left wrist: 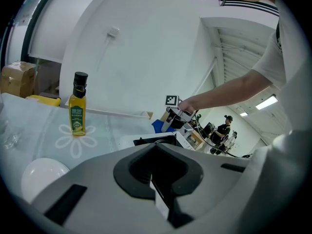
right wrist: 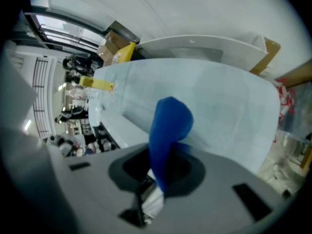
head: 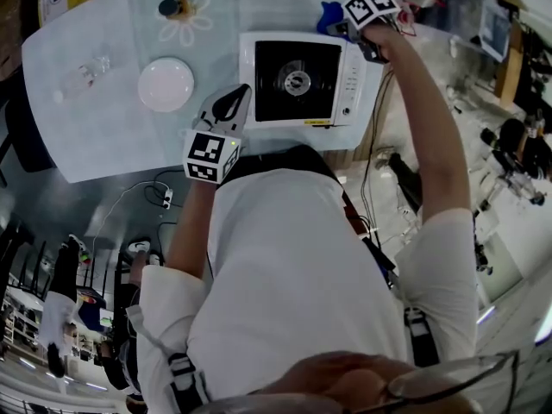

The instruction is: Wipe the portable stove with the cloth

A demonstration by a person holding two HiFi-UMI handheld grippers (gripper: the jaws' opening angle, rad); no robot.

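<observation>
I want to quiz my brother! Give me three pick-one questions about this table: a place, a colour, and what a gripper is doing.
1. Where is the white plate, relative to the portable stove? A on it; B at its left; C at its right.
2. What colour is the cloth? A red; B green; C blue.
3. The right gripper is: A shut on the cloth; B open; C shut, empty.
Answers: B, the head view shows it left of the stove; C, it looks blue; A, its jaws pinch the cloth.
</observation>
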